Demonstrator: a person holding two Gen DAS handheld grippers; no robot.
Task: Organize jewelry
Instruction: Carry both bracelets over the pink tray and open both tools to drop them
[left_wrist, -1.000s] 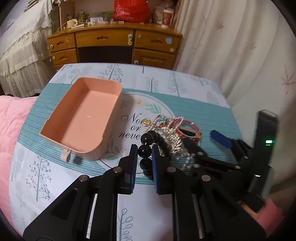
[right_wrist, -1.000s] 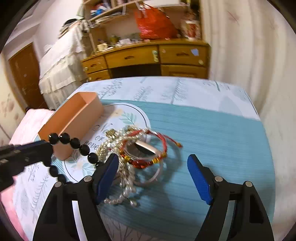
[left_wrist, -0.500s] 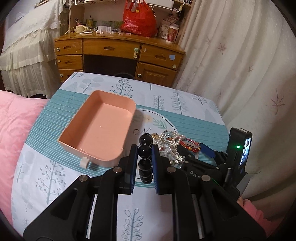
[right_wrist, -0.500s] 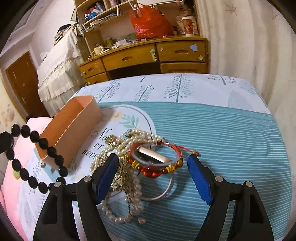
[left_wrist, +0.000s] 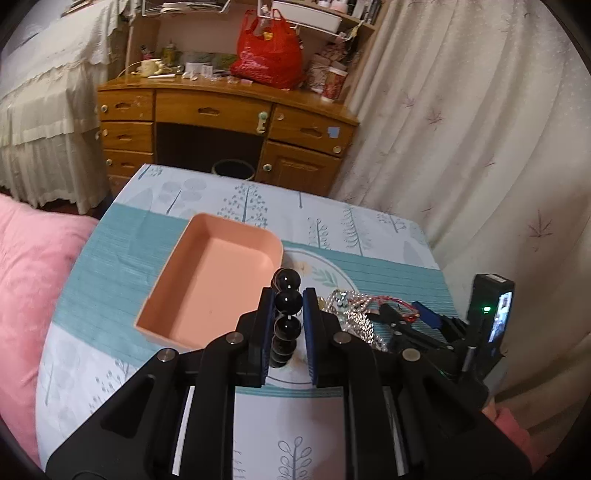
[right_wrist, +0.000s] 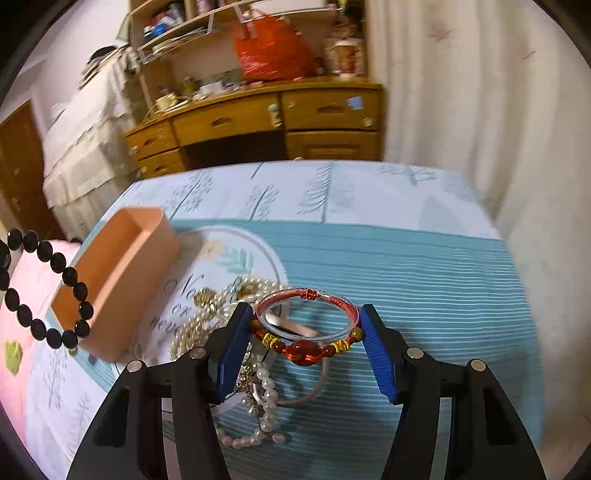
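Note:
My left gripper (left_wrist: 289, 310) is shut on a black bead bracelet (left_wrist: 287, 301) and holds it in the air near the right rim of the empty pink tray (left_wrist: 177, 280). The bracelet also hangs at the left of the right wrist view (right_wrist: 70, 275), beside the tray (right_wrist: 147, 236). My right gripper (right_wrist: 306, 332) is open, its blue pads either side of a red cord bracelet (right_wrist: 303, 349) and a clear bangle (right_wrist: 347, 308). These lie on a heap of pearl strands (right_wrist: 266, 373) and chains on the table.
The table has a teal and white tree-print cloth (right_wrist: 406, 266). A pink cushion (left_wrist: 29, 273) lies at its left edge. A wooden desk (left_wrist: 221, 110) and pale curtains (left_wrist: 480, 147) stand behind. The right gripper's body (left_wrist: 443, 339) is at the lower right in the left wrist view.
My left gripper has lifted the black bead bracelet off the heap and up beside the tray. My right gripper has moved forward so its pads flank the red bracelet and clear bangle.

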